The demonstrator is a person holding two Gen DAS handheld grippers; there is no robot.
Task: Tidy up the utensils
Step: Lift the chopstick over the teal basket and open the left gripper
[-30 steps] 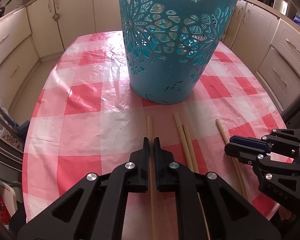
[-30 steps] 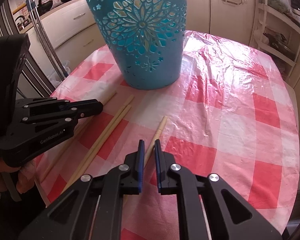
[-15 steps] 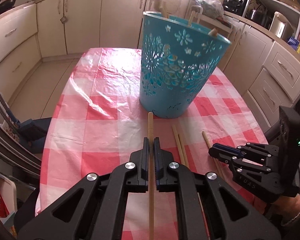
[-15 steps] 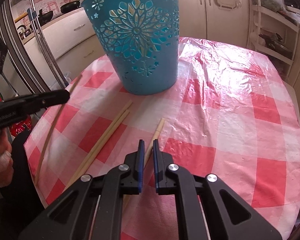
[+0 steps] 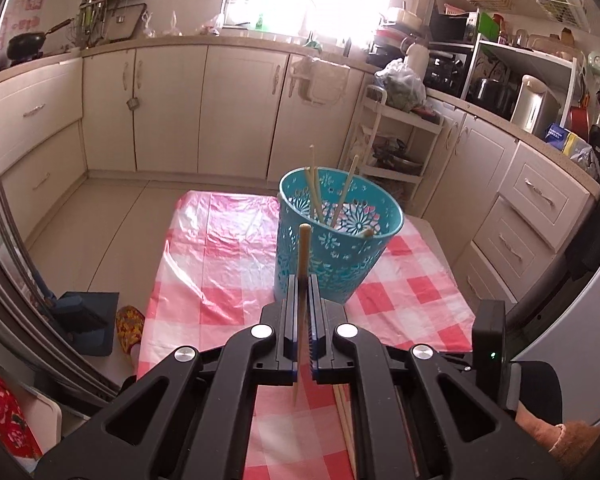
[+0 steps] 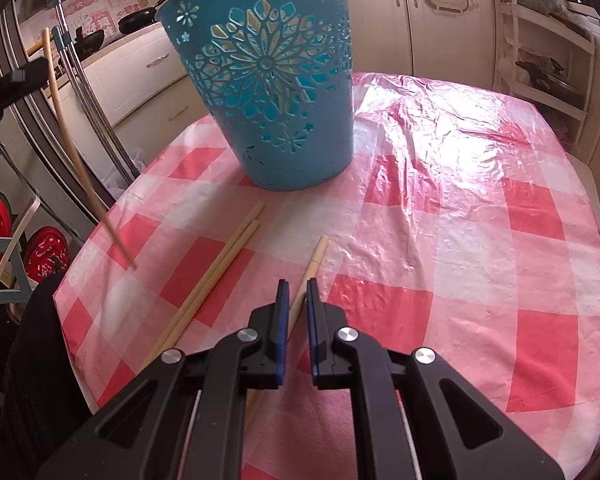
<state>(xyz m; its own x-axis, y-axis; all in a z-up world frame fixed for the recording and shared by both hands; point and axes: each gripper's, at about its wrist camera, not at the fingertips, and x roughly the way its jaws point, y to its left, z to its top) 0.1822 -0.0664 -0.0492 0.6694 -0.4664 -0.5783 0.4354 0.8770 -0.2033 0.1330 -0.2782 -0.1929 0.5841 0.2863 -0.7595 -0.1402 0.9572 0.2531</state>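
Left fingers pinch 1 chopstick before the basket; right fingers pinch another chopstick.

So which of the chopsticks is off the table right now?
The chopstick clamped in the left claw, held up toward the blue basket. The pair and the single one lie flat on the cloth.

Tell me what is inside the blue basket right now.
Several wooden chopsticks stand in the blue basket, leaning against its rim and poking above it. The left wrist view shows at least three; the basket's wall hides their lower ends and the bottom.
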